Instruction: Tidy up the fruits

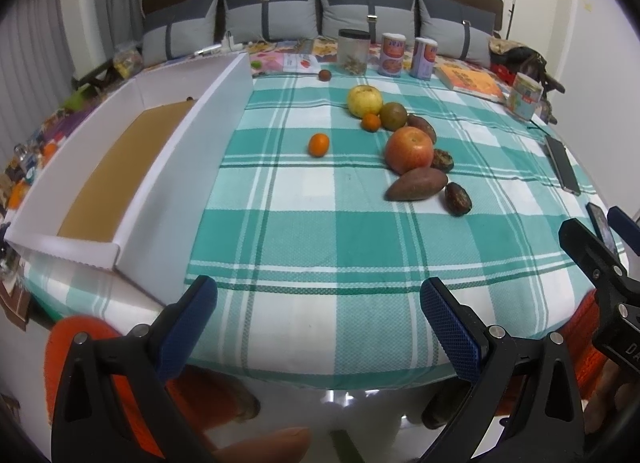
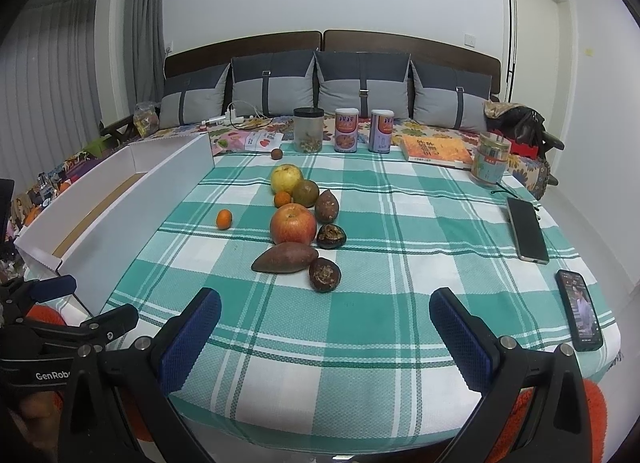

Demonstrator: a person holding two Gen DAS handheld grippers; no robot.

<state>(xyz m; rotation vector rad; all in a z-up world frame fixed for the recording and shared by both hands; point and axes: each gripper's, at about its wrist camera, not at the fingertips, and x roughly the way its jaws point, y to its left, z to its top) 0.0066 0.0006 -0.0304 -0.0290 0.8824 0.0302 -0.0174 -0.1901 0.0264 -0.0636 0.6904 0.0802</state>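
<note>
A cluster of produce lies mid-table on the green checked cloth: a red apple (image 1: 409, 149) (image 2: 293, 223), a yellow apple (image 1: 365, 100) (image 2: 286, 178), a greenish fruit (image 2: 305, 193), a sweet potato (image 1: 416, 184) (image 2: 285, 258), a lone small orange (image 1: 318, 144) (image 2: 224, 219), another small orange (image 2: 282, 199) and several dark wrinkled fruits (image 2: 325, 274). A white cardboard box (image 1: 168, 167) (image 2: 120, 215) with a brown floor stands at the left. My left gripper (image 1: 318, 299) and right gripper (image 2: 325, 313) are open and empty, at the table's near edge, short of the fruit.
A clear jar (image 2: 307, 135), two cans (image 2: 346, 136), a book (image 2: 436, 151) and another can (image 2: 490, 159) line the far edge. Two phones (image 2: 527, 229) (image 2: 580, 309) lie at the right. One small dark fruit (image 2: 275, 154) sits apart at the back.
</note>
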